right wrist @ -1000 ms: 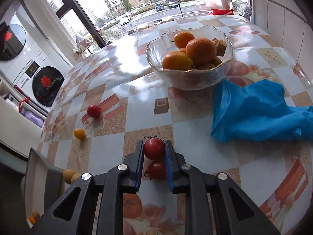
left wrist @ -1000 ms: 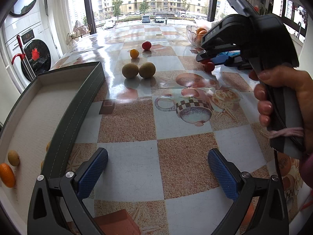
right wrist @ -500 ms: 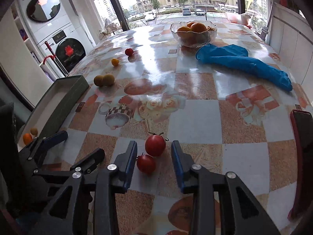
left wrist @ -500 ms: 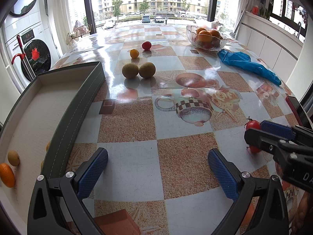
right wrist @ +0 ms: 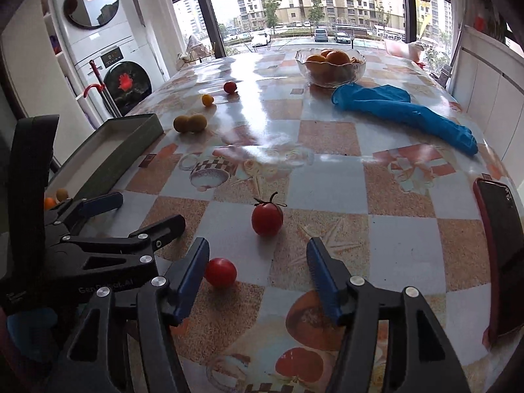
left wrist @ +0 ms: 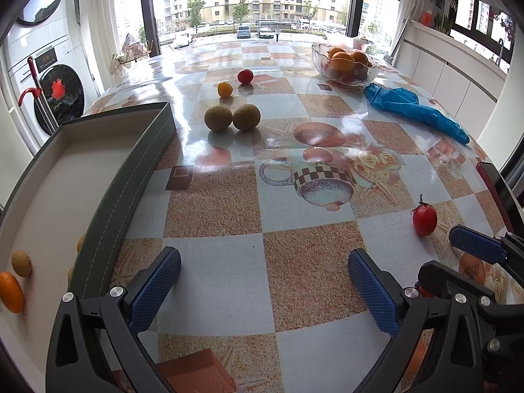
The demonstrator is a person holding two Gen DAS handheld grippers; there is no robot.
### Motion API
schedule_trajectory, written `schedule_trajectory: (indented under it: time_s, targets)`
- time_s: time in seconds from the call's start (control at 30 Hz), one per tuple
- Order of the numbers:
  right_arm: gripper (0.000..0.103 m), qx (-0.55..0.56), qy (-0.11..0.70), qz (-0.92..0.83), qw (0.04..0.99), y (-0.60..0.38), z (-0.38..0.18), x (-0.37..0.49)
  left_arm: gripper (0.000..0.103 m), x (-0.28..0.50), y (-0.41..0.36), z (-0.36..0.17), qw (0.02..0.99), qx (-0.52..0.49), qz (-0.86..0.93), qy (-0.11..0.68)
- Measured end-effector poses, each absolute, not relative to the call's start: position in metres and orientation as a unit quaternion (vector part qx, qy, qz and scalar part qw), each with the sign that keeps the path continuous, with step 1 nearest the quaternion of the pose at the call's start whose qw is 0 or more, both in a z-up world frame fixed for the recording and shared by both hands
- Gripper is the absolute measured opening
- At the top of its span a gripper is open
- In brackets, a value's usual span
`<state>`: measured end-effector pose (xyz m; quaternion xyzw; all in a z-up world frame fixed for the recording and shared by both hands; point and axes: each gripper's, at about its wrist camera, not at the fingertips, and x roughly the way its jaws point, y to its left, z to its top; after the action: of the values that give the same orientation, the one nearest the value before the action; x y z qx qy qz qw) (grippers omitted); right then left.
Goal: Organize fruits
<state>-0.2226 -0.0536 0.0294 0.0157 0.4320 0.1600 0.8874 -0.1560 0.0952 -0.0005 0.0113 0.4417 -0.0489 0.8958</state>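
Note:
My right gripper [right wrist: 258, 271] hovers low over the near table, its jaws opening and its pads touching nothing. A small red tomato [right wrist: 220, 271] lies on the table between the fingers, close to the left pad. A stemmed red tomato [right wrist: 267, 217] [left wrist: 424, 218] lies just beyond the fingertips. My left gripper [left wrist: 262, 281] [right wrist: 144, 211] is open and empty over the tiles, next to the grey tray [left wrist: 144, 163] [right wrist: 131, 144]. In that tray lie an orange fruit [left wrist: 11, 291] and a yellowish one [left wrist: 21, 263]. The right gripper [left wrist: 458, 262] shows at the lower right of the left wrist view.
Two yellow-green round fruits [left wrist: 217, 118], a small orange fruit [left wrist: 225, 89] and a red tomato [left wrist: 245, 76] lie mid-table. A glass bowl [left wrist: 319, 62] of oranges stands at the back right beside a blue cloth [left wrist: 416, 111]. A red-cased phone [right wrist: 501, 255] lies at the right edge.
The right gripper came from near the bowl to the near table edge with a tomato pair, then opened. Both tomatoes now lie loose and apart on the table. The left gripper stayed put.

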Motion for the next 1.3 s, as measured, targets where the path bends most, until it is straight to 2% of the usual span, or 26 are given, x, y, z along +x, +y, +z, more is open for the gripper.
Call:
schedule_trajectory:
  time_s: [0.23,0.3,0.37,0.73,0.87,1.07,1.13,1.2,1.27,1.3]
  targets:
    - [0.057,-0.03,0.421,0.187,0.887,-0.032,0.025,-0.24,0.102,-0.153,0.096,-0.001,0.897,-0.003,-0.056,0.438]
    - [0.045,-0.054,0.417,0.187,0.888,-0.023,0.024,-0.243,0.102,-0.154,0.096,-0.001,0.898,-0.006,-0.057,0.437]
    - [0.021,-0.058,0.418,0.189,0.887,-0.02,0.024,-0.245,0.102,-0.154,0.096,-0.001,0.897,-0.002,-0.056,0.438]
    - [0.021,0.057,0.412,0.075,0.906,-0.113,0.023,-0.239,0.102,-0.153,0.087,0.0,0.894,0.022,-0.045,0.445]
    - [0.021,0.094,0.401,0.07,0.908,-0.132,0.022,-0.239,0.102,-0.158,0.067,0.012,0.893,-0.002,-0.092,0.441]
    - [0.021,0.106,0.398,0.072,0.909,-0.136,0.023,-0.246,0.102,-0.152,0.009,0.021,0.894,0.07,-0.124,0.426]
    - [0.021,0.113,0.397,0.072,0.908,-0.141,0.022,-0.248,0.092,-0.148,-0.004,0.02,0.891,0.077,-0.131,0.427]
    - [0.021,0.121,0.397,0.073,0.907,-0.145,0.021,-0.249,0.066,-0.141,-0.013,0.013,0.88,0.083,-0.131,0.448]
    - [0.021,0.125,0.396,0.074,0.907,-0.149,0.021,-0.25,0.061,-0.138,-0.012,0.011,0.881,0.059,-0.133,0.451]
    - [0.021,0.127,0.395,0.074,0.907,-0.15,0.021,-0.251,0.055,-0.136,-0.012,0.011,0.881,0.057,-0.129,0.452]
